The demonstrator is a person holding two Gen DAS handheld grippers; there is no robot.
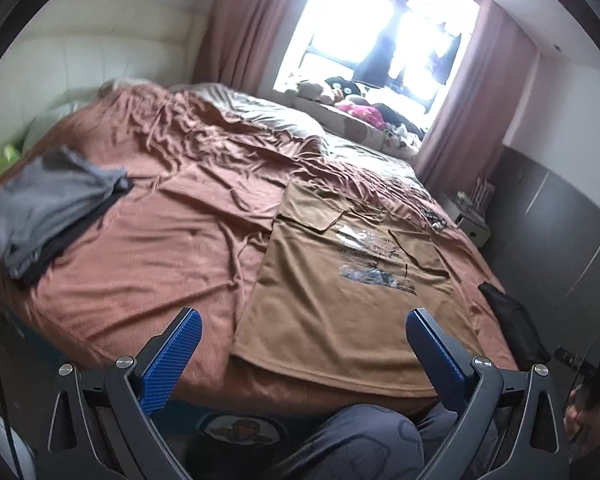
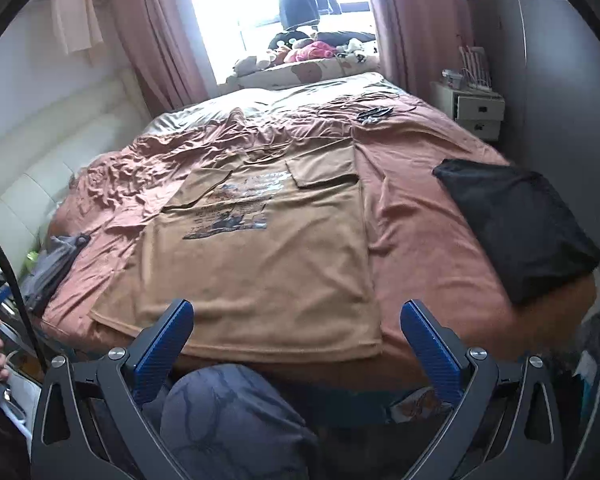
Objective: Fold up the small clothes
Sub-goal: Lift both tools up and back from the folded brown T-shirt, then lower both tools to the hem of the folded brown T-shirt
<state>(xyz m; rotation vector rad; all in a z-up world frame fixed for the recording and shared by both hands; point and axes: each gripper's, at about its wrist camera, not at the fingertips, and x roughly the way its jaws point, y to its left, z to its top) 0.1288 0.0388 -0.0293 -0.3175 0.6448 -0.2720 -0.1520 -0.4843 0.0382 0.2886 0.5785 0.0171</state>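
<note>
Tan T-shirt (image 1: pixel 340 300) lies flat, print side up, sleeves folded inward, on the rust-coloured bed sheet (image 1: pixel 160 248); hem at the near edge of the bed. Left claw (image 1: pixel 304 328) spread wide, empty, hovering over the hem's left corner. Right claw (image 2: pixel 296 320) likewise wide and empty, above the hem's right part. Grey folded garments (image 1: pixel 48 204) lie far left; black folded garment (image 2: pixel 516 232) far right. A person's knee (image 2: pixel 228 420) sits below the bed edge.

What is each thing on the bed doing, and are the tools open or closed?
Left tool: open, empty.
Right tool: open, empty.
Tan T-shirt: flat on bed, both sleeves folded in.
Grey clothes: folded, stacked.
Black cloth: folded, at bed edge.
Bedsheet: wrinkled.
Curtains: open.
</note>
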